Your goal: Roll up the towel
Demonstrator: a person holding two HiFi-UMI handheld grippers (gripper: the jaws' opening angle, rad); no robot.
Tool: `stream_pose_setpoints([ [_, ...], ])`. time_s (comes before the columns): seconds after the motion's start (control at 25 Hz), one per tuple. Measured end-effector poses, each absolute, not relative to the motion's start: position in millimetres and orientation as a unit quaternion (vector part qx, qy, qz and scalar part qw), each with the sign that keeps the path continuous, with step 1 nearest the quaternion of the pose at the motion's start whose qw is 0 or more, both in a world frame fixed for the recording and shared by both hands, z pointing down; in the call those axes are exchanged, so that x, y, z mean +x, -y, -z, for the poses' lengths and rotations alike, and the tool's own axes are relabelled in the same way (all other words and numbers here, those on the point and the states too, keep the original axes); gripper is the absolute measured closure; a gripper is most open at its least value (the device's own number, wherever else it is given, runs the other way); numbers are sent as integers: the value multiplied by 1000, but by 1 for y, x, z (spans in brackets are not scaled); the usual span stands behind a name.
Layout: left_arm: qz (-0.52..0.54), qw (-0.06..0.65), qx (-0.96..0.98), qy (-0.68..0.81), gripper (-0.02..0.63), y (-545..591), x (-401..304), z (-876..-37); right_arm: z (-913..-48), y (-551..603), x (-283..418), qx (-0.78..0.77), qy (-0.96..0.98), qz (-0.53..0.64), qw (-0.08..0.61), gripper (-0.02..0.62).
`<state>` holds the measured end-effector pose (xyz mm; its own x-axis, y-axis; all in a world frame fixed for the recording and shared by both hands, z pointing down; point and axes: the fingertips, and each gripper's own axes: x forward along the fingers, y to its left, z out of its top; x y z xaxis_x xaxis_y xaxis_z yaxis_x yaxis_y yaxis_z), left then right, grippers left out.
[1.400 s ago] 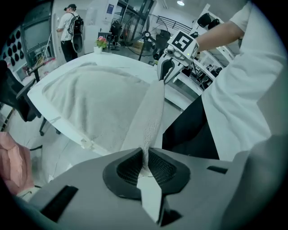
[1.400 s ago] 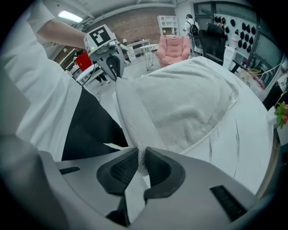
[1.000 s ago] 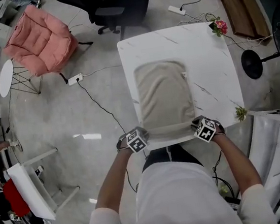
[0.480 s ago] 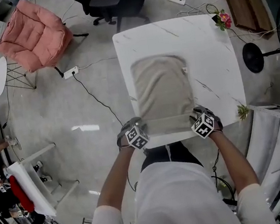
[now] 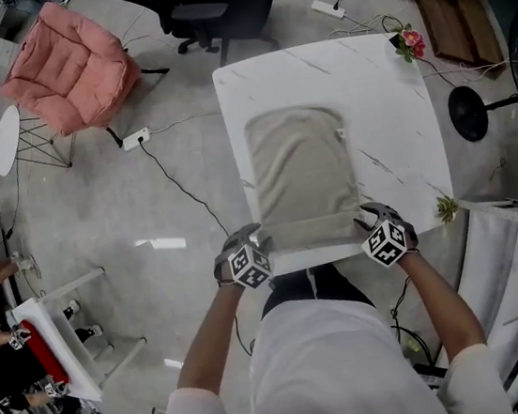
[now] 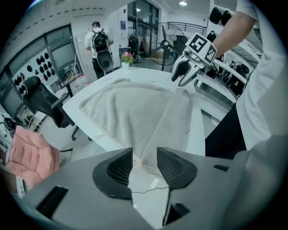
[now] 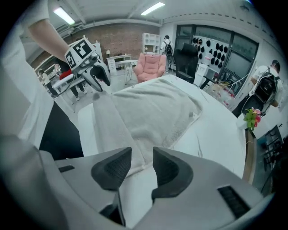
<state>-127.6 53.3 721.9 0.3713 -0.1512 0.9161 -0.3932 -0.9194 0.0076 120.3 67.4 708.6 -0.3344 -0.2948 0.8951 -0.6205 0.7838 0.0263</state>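
White desk (image 5: pixel 388 108) filled the middle of the head view. A pink armchair (image 5: pixel 71 70) sat on the floor at its 10 o'clock and a black office chair (image 5: pixel 214 8) at 12. The beige towel (image 5: pixel 302 172) lay flat on the desk, long side running 12 to 6. Its 6 o'clock end was turned over into a narrow folded band (image 5: pixel 312 233) along the desk edge nearest you. Your left gripper (image 6: pixel 145 155) was at the towel's 7 o'clock corner. Its jaws had just been opening and stood apart, with the band's corner in the gap and the pads off the cloth. Your right gripper (image 7: pixel 142 155) was at the 5 o'clock corner. Its jaws had just been opening too, and stood apart around the towel corner with no squeeze on it. Small flowers (image 5: pixel 408 42) were at the desk's 1 o'clock corner.
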Motion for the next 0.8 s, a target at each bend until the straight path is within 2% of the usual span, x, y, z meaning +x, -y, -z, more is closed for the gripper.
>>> stream_pose_setpoints([
  [0.12, -520, 107, 832, 158, 448, -71, -125, -714, -704, -89, 110, 256, 813, -167, 495, 454],
  [0.2, -517, 109, 837, 140, 499, -89, -122, -716, -707, -106, 102, 229, 818, -170, 500, 465],
  [0.48, -554, 88, 819, 124, 461, -116, -122, -750, -736, -130, 96, 198, 808, -158, 531, 459],
  [0.56, -568, 80, 810, 121, 433, -119, -124, -763, -745, -132, 99, 196, 802, -147, 545, 447],
  [0.72, -579, 62, 801, 140, 487, -111, -125, -772, -763, -135, 102, 194, 792, -121, 566, 434],
  [0.8, -580, 59, 800, 143, 512, -109, -124, -772, -765, -131, 104, 210, 788, -115, 567, 482],
])
